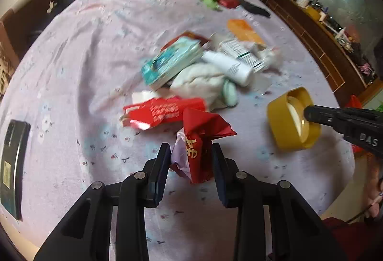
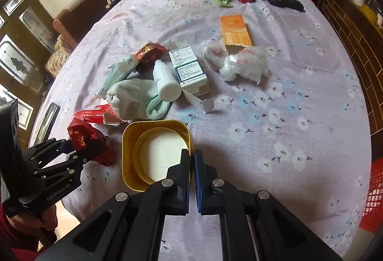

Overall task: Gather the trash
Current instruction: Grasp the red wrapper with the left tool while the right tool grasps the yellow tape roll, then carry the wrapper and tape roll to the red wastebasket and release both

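Trash is gripped on both sides. A red wrapper [image 1: 203, 141] is clamped in the left gripper [image 1: 191, 153]. The near wall of a yellow tin [image 2: 155, 153] is pinched by the right gripper [image 2: 192, 158], above the tablecloth [image 2: 287, 117].

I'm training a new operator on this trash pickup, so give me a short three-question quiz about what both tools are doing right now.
1. True or false: the left tool grips a red wrapper.
2. What does the right tool pinch? A) white bottle B) gold tin C) orange box
3. Fill in: the right tool grips the tin by its ____.

Key: 1 true; 2 B; 3 wall, one finger inside and one outside.
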Tool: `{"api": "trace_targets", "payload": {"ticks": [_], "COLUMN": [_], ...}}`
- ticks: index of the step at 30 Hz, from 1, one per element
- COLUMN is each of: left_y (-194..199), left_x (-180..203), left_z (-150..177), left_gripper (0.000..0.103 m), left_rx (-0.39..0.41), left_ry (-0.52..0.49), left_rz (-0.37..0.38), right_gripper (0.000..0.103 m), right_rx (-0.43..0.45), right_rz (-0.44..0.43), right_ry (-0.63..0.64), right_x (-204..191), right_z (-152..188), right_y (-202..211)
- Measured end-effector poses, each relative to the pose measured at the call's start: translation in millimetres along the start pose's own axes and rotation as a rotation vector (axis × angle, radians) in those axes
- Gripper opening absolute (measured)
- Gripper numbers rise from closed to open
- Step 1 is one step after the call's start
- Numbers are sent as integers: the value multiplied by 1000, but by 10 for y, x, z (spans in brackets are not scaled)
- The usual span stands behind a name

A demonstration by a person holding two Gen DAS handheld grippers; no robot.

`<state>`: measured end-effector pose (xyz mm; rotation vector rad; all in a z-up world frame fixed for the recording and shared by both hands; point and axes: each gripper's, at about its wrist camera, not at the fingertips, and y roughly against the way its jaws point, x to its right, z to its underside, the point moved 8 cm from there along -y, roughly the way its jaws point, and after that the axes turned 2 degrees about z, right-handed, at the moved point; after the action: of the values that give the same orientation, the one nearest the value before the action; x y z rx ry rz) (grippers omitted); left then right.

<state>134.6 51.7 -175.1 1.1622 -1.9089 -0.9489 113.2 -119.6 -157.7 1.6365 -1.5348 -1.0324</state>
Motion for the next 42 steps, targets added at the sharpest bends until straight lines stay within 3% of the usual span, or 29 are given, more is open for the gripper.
{"api": "trace_targets", "payload": {"ticks": [9, 26, 42], "left_y": [278, 205, 149], "left_x": [414, 1022, 1252], "left_z": [-211, -317, -318], "left_gripper": [33, 33, 33], "left_rx": [84, 81, 75], "left_ry": [-75, -195, -247], "left_rz": [19, 56, 100], "right_gripper": [4, 4, 4], "right_rx": [57, 104, 144], "right_rz": [25, 106, 193], "right_ry": [-9, -76, -76], "right_x": [177, 654, 809], "right_z": [-2, 159, 253], "right_y": [241, 525, 737]}}
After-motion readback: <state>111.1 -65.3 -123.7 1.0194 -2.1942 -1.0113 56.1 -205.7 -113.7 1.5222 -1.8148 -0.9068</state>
